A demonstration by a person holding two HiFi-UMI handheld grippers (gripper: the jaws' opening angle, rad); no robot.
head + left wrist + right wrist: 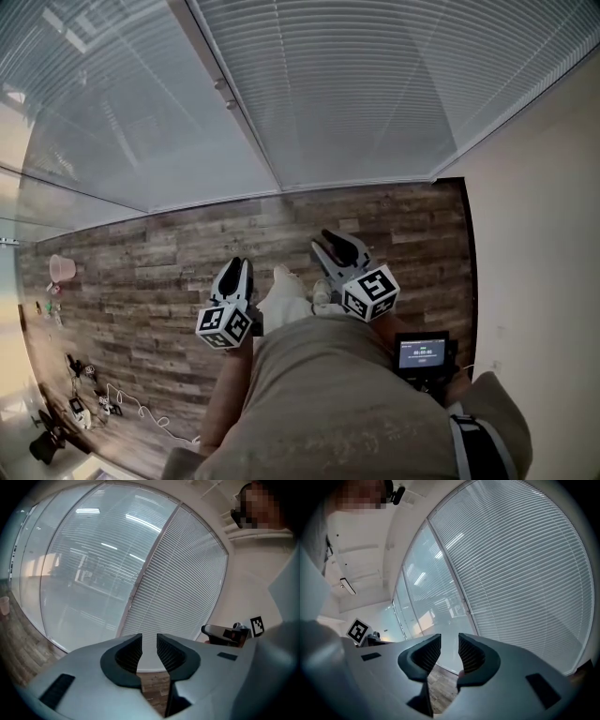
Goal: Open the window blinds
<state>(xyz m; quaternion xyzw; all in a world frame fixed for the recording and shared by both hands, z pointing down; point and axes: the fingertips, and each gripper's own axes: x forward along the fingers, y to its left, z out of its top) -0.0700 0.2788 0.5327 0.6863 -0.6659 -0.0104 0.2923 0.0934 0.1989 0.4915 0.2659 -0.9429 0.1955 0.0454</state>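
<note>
White slatted blinds hang lowered over two window panes, a left one (122, 122) and a right one (375, 84), with a pale upright frame bar (234, 103) between them. In the head view my left gripper (239, 267) and right gripper (336, 242) are held side by side above the wooden floor, short of the window and pointing toward it. Both stand open with nothing between their jaws. The left gripper view faces the frame bar (140, 578) past my left gripper (149, 641). The right gripper view faces the right blind (525, 573) past my right gripper (449, 644).
A beige wall (544, 234) closes the right side. A pink cup (62, 267) stands on the wood floor (169, 253) at far left, with cables and small gear (84, 398) near the lower left. A small screen device (422, 353) sits at my right hip.
</note>
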